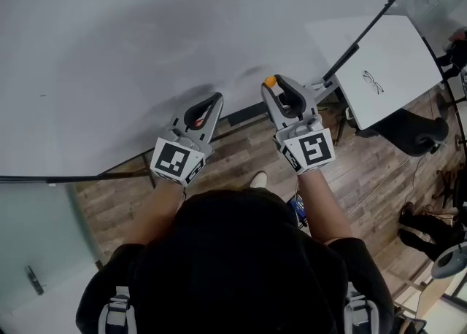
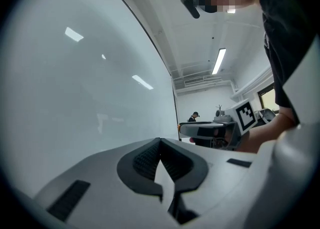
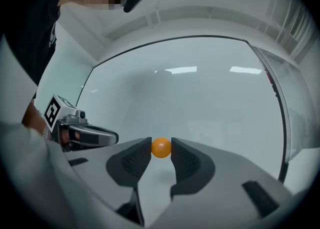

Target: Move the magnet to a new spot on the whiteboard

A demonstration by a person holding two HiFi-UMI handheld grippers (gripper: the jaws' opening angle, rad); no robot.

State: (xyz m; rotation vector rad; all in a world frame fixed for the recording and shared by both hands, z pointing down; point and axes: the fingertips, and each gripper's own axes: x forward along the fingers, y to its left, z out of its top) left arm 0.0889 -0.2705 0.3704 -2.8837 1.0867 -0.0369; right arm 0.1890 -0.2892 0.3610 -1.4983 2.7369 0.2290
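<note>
A small orange ball magnet (image 3: 161, 147) sits pinched between the two dark pads of my right gripper (image 3: 161, 149), which is shut on it. In the head view the magnet (image 1: 271, 81) is at the tip of the right gripper (image 1: 272, 84), close to the lower part of the whiteboard (image 1: 146, 33). Whether it touches the board I cannot tell. My left gripper (image 1: 217, 97) points at the board a little to the left, shut and holding nothing; its pads meet at the tip (image 2: 160, 141). The whiteboard (image 3: 200, 98) fills the space ahead of both grippers.
A white table (image 1: 394, 55) with a pair of glasses (image 1: 372, 81) stands to the right, and a black chair (image 1: 412, 134) next to it. Wooden floor (image 1: 241, 150) runs under the board's lower edge. A person (image 2: 193, 117) stands far off past the board's end.
</note>
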